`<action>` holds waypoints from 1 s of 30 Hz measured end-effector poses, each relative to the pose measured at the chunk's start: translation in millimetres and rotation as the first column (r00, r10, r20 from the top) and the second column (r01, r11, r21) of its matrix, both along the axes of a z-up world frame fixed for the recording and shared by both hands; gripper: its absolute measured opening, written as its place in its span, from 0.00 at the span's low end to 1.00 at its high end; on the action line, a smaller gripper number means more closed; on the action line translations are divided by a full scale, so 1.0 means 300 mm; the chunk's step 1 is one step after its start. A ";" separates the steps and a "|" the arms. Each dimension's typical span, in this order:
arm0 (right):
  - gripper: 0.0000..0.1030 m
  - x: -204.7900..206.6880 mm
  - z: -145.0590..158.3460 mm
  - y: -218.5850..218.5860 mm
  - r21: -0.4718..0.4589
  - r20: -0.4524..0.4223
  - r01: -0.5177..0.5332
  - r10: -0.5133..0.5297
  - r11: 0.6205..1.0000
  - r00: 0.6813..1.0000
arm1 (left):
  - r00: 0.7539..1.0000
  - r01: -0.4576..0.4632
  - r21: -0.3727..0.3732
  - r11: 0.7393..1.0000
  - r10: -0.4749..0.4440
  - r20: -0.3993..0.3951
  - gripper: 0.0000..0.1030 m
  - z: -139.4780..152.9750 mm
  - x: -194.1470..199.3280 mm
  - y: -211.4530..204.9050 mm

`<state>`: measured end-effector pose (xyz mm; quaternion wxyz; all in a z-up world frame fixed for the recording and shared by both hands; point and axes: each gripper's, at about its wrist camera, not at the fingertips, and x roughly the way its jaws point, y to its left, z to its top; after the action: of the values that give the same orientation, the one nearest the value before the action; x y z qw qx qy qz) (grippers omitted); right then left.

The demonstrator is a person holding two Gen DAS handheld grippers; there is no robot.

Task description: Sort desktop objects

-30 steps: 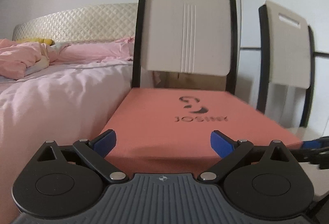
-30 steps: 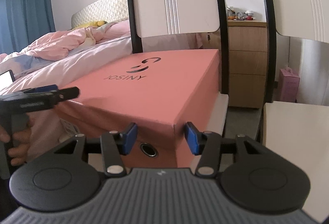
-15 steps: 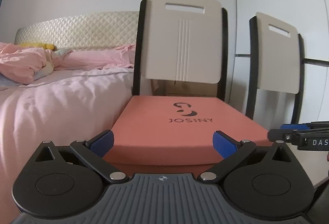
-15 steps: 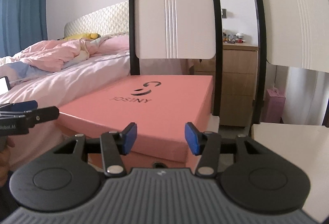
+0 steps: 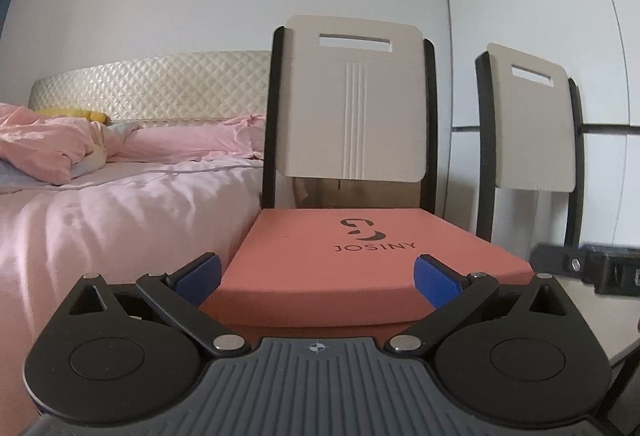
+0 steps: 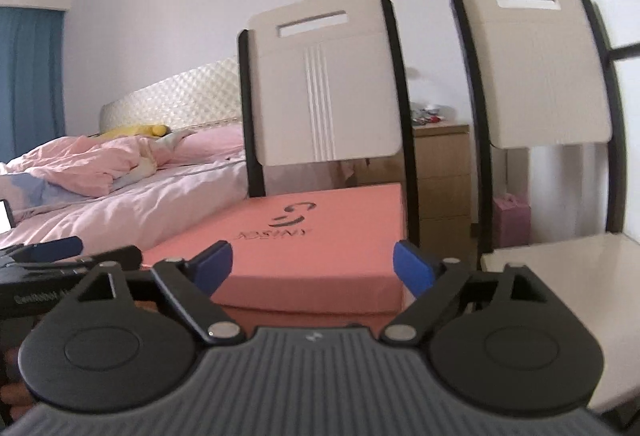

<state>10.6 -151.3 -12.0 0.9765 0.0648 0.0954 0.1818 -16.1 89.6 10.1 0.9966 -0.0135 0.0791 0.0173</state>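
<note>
Bedroom setting: white walls, bed [image 5: 120, 196] with pink bedding on the left, two white chairs side by side.

Left tool [image 5: 316, 274]: released, blue pads spread wide, nothing between them. Aimed level at the front edge of the pink box [image 5: 360, 260], not touching it. Right tool [image 6: 310, 268]: likewise released and empty, aimed at the same box [image 6: 312, 256] from nearer its right front corner. Each tool visible at the edge of the other's view, so both flank the box front.

Box location: flat on the seat of the near chair [image 5: 352, 100], lid on, back edge close to the chair back, covering most of the seat. Likely parked there as a stable, reachable support beside the bed. Second chair [image 6: 536, 64] to the right, seat bare where visible.

Probable reason for the wide-open pads and level aim: readiness for a two-sided lid or box grasp; judgement only.

Legible markings: "JOSINY" under a curved logo on the lid. Partial lettering on the left tool body in the right view, not readable. Wooden drawer unit [image 6: 440, 172] beyond the chairs; small items on top, not identifiable.
</note>
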 end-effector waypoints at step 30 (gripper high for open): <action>1.00 -0.021 -0.042 0.015 -0.070 -0.044 0.162 -0.165 0.984 0.985 | 0.999 -0.039 0.013 0.999 0.040 -0.036 1.00 -0.068 0.020 0.010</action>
<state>4.3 -146.6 -24.4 0.9871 0.0447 0.1200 0.0961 -10.1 92.5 -10.2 0.9946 -0.0087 0.0967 0.0378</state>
